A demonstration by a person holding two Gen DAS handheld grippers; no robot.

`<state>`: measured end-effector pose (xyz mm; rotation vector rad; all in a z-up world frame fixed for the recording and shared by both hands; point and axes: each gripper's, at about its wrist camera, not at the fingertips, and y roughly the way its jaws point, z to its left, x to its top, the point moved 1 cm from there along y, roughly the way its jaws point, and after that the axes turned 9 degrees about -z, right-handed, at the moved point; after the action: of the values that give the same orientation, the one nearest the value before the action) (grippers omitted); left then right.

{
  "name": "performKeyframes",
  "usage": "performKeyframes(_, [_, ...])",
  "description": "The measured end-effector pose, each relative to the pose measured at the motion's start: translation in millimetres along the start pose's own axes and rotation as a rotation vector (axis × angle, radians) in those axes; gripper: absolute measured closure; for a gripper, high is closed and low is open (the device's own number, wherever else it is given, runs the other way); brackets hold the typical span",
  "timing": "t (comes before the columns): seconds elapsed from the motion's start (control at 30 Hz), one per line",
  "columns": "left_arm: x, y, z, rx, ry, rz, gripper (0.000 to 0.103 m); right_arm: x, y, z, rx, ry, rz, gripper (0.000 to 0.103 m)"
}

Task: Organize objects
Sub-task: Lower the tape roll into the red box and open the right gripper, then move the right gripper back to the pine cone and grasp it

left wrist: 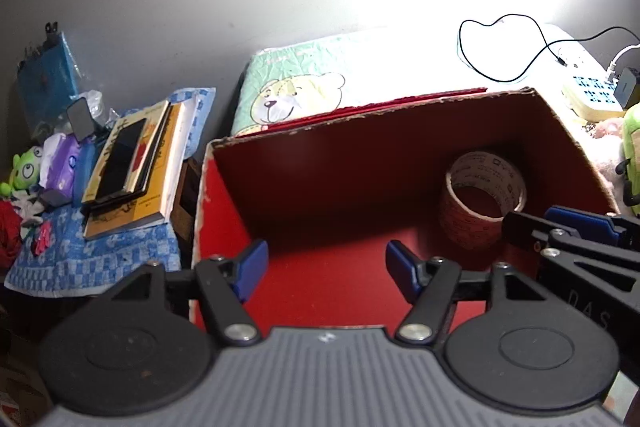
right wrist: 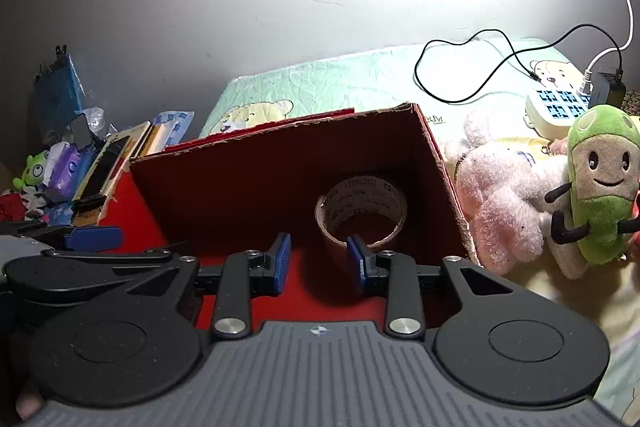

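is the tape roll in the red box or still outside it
In. The tape roll stands on the floor of the red box, near its right wall; neither gripper holds it.

box [left wrist: 304, 187] open on top, left floor free | tape roll [left wrist: 482, 201] fills right corner | plush toys [right wrist: 520, 203] crowd right

Matt cardboard box [left wrist: 400, 163]; fluffy plush toy [right wrist: 500, 203].

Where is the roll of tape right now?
The roll of tape sits inside the red box, near its right wall, just past the open right gripper. In the left wrist view it is on the right.
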<state>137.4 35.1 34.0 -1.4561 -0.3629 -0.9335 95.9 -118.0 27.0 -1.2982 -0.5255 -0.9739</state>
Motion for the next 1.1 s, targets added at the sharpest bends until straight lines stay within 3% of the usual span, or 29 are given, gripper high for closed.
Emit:
performKeyframes(0.53, [-26, -75, -45, 0.053, -0.024, -0.008, 0.03, -13, -74, -29, 0.055, -0.022, -0.075, 0.053])
performKeyframes(0.9, [-57, -96, -78, 0.077, -0.053, 0.052, 0.03, -37, -94, -60, 0.137, -0.013, 0.019, 0.051])
performKeyframes(1.1, [-79, -103, -94, 0.034, -0.053, 0.097, 0.03, -52, -96, -79, 0.183, 0.0, 0.112, 0.05])
